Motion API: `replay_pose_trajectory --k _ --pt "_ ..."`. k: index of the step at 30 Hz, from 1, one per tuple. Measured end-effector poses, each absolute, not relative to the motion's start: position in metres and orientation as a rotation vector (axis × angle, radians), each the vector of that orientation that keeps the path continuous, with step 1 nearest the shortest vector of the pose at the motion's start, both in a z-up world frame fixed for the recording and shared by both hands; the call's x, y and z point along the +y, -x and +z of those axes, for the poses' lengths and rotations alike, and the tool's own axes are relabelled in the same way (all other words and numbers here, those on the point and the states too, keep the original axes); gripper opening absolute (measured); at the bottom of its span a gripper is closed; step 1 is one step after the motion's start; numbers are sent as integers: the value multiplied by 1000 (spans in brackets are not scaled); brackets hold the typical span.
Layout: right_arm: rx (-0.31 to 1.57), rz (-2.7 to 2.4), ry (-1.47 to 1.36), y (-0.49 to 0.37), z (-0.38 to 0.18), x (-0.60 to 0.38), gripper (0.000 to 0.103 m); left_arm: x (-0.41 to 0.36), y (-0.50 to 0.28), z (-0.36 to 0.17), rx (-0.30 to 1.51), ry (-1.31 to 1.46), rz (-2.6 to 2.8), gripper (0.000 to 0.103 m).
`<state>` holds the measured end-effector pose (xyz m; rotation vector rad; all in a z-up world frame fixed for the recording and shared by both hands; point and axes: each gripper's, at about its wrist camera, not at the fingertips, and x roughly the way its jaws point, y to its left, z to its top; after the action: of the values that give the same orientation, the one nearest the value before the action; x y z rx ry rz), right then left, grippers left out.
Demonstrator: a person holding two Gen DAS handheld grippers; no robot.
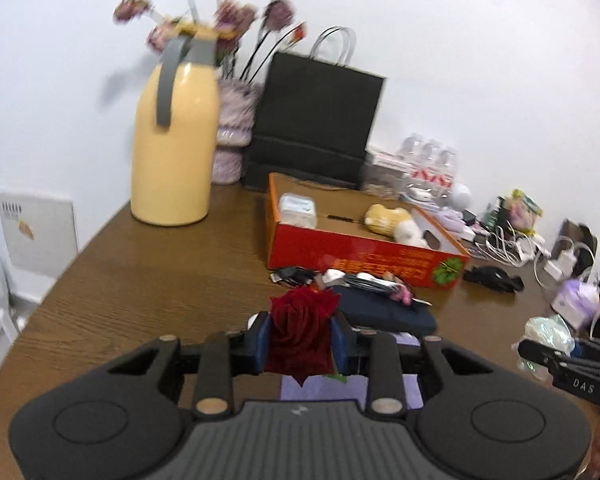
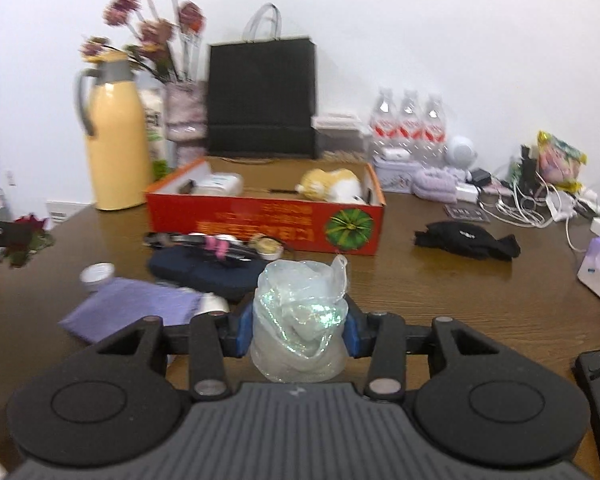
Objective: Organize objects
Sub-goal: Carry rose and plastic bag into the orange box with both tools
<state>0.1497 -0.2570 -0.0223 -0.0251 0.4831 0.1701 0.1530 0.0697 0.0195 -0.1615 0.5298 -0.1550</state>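
My left gripper (image 1: 300,340) is shut on a dark red rose (image 1: 300,334), held above the brown table in front of the red cardboard box (image 1: 360,258). My right gripper (image 2: 298,330) is shut on a crumpled clear iridescent plastic wrap (image 2: 300,316), also above the table. The rose (image 2: 28,234) and left gripper show at the left edge of the right wrist view. The wrap (image 1: 550,334) and right gripper show at the right edge of the left wrist view. The box (image 2: 268,222) holds a yellow and white plush toy (image 2: 332,184) and a white packet (image 2: 220,184).
A yellow thermos (image 1: 174,140), a flower vase (image 1: 234,128) and a black paper bag (image 1: 316,120) stand at the back. A navy pouch (image 2: 204,270), purple cloth (image 2: 132,306), small tins, black glove (image 2: 468,240), water bottles (image 2: 408,128) and cables (image 2: 532,204) lie on the table.
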Motion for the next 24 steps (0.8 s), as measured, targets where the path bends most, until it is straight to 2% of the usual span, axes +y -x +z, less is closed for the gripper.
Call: replay_pose_trajectory --k 6,12,19,24 --pt "494 177 -6 -105 -18 -266 43 58 -113 27 512 117 -175 31" --pt "491 148 -28 -113 -17 -276 44 49 -127 31 503 89 -186 31" --pt "384 245 44 -199 32 -268 44 23 -237 73 457 -35 -263 32" --pt "463 335 -6 -335 56 -252 44 -6 -373 88 567 -24 -341 32"
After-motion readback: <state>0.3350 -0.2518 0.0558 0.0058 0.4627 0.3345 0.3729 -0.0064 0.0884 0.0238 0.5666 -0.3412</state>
